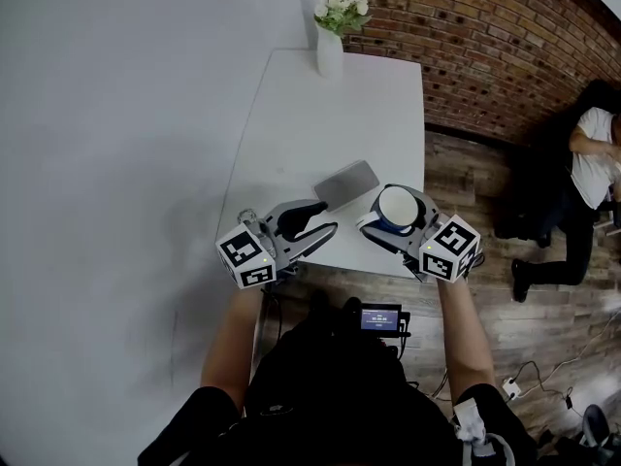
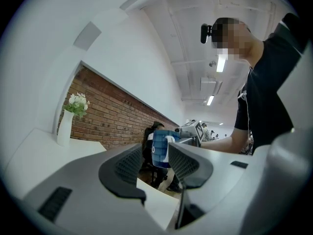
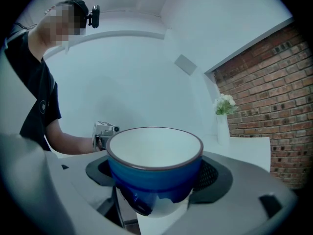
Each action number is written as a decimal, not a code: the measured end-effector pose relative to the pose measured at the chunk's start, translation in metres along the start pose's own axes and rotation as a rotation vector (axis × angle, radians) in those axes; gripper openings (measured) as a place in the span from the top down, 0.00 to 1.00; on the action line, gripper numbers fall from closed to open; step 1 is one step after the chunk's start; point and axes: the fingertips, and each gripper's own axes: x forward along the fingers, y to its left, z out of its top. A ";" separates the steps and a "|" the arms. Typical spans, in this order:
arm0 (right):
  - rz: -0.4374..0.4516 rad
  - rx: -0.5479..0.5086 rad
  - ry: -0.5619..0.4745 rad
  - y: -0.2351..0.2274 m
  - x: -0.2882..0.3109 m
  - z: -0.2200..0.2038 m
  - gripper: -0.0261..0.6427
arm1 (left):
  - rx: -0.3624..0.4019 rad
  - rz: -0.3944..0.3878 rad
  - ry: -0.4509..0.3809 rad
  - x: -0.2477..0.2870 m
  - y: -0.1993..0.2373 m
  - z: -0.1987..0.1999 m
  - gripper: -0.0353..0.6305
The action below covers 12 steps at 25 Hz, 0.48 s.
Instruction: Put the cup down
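A blue cup with a white inside and a white base sits between the jaws of my right gripper, which is shut on its sides. In the head view the cup hangs over the near right part of the white table, held by the right gripper. My left gripper stands open beside it at the near table edge, holding nothing. From the left gripper view the cup shows far off between the jaws.
A grey flat pad lies on the table just beyond both grippers. A white vase with flowers stands at the far edge by the brick wall. A person sits on the wooden floor side to the right.
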 end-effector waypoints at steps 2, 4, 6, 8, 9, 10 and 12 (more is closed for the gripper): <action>-0.001 -0.004 0.009 -0.004 0.004 -0.004 0.34 | -0.003 0.003 0.000 0.000 0.005 -0.001 0.71; 0.001 -0.008 0.019 -0.008 0.010 -0.007 0.34 | -0.003 0.006 0.004 0.001 0.010 -0.003 0.71; 0.002 -0.013 0.025 -0.014 0.015 -0.008 0.34 | -0.001 0.007 0.006 0.002 0.015 -0.003 0.71; 0.003 -0.019 0.026 -0.023 0.021 -0.006 0.34 | 0.006 0.010 0.005 0.005 0.020 -0.001 0.71; 0.001 -0.023 0.025 -0.030 0.025 -0.006 0.34 | 0.009 0.012 0.004 0.007 0.025 0.000 0.71; -0.003 -0.028 0.027 -0.039 0.031 -0.007 0.34 | 0.008 0.015 0.003 0.009 0.033 -0.001 0.71; -0.014 -0.040 0.036 -0.059 0.045 -0.012 0.34 | -0.003 0.020 -0.004 0.012 0.049 -0.004 0.71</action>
